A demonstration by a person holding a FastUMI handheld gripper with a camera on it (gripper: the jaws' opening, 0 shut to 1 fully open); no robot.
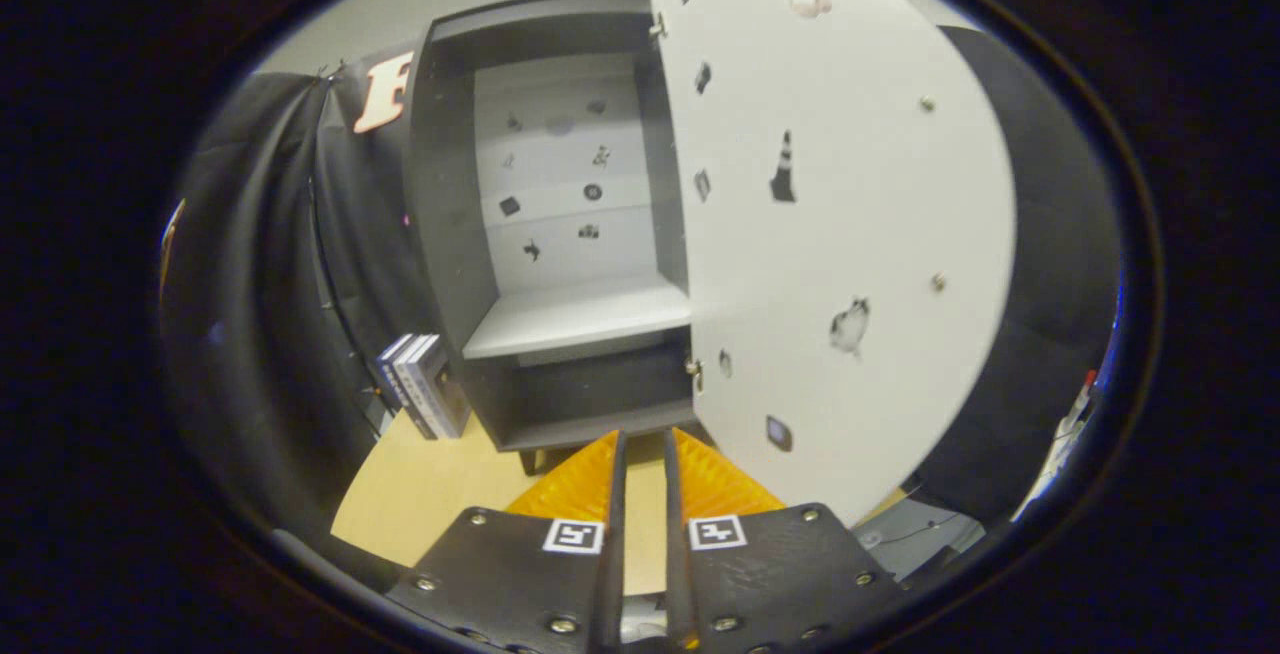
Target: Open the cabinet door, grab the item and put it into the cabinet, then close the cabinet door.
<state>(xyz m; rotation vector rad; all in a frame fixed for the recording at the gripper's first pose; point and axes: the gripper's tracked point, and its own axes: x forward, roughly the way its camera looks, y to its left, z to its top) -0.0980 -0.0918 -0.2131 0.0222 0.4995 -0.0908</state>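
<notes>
A dark grey cabinet (pixel 440 234) stands on the wooden table (pixel 420 494), just beyond my fingers. Its white door (pixel 850 214) is swung wide open to the right and carries small stickers and metal studs. Inside, a pale shelf (pixel 580 319) and the pale back panel with small stickers are bare. My gripper (pixel 641 437) points at the cabinet's lower opening, its fingertips close to the bottom edge. The fingers (pixel 612 494) stand nearly together with a thin gap, and nothing is held between them.
A few books (pixel 425 384) stand upright against the cabinet's left side on the table. Black cloth hangs to the left and behind the door. To the right, past the table's edge, lies a lower grey surface (pixel 920 534) with cables.
</notes>
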